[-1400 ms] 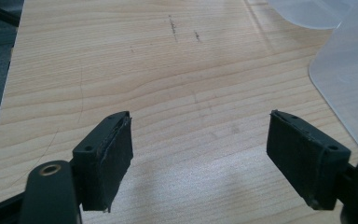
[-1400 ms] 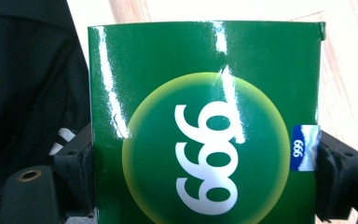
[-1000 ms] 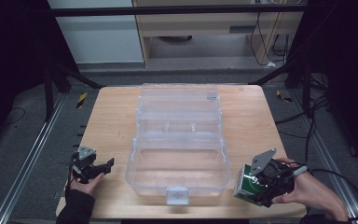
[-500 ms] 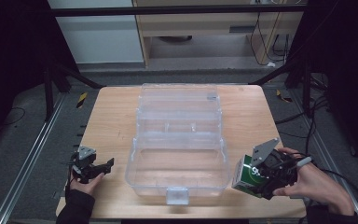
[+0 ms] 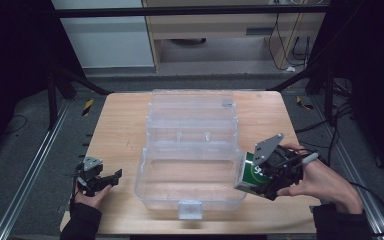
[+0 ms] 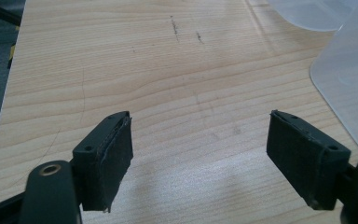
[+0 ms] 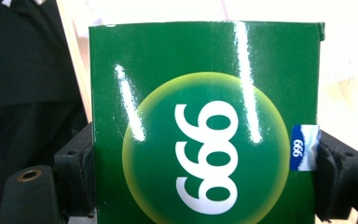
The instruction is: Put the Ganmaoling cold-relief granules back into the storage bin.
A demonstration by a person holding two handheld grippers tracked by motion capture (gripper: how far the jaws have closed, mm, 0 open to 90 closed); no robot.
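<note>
Green box (image 5: 253, 173): held in the right gripper (image 5: 271, 172) at the near right of the table (image 5: 120, 125), just beside the near right corner of the clear plastic case (image 5: 190, 160). In the high view the box is tilted, its long axis running from upper right down to lower left, lower end toward the table. In the right gripper view the box (image 7: 205, 126) has a yellow-green disc printed with 3 white digits, and a small blue label on one edge. The 2 jaws are clamped on its 2 opposite narrow sides.

Right hand (image 5: 325, 182): enters from the near right, gripper aimed left toward the case.

Left gripper (image 5: 100, 179): low over the near left of the table, aimed right toward the case, well apart from it. In the left gripper view its jaws stand wide apart over bare wood (image 6: 168, 70), nothing between them. The case (image 6: 349, 88) lies at the right edge.
</note>
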